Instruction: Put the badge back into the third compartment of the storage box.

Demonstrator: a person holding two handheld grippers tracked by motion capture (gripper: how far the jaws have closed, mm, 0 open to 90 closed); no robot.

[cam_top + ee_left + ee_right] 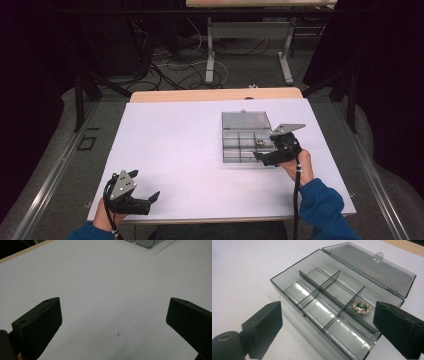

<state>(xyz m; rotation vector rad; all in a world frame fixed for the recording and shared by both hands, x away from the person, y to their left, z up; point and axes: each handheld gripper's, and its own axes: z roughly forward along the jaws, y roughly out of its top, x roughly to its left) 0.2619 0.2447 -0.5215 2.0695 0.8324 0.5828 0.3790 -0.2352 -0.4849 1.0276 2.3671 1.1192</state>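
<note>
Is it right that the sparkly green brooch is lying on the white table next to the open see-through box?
Not quite. The brooch lies inside the open see-through box, in one of its end compartments on the lid side, not on the white table. The right gripper view shows it best.

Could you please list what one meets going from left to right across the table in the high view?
Left gripper → bare white table → clear compartment box → right gripper, at the box's right end.
</note>
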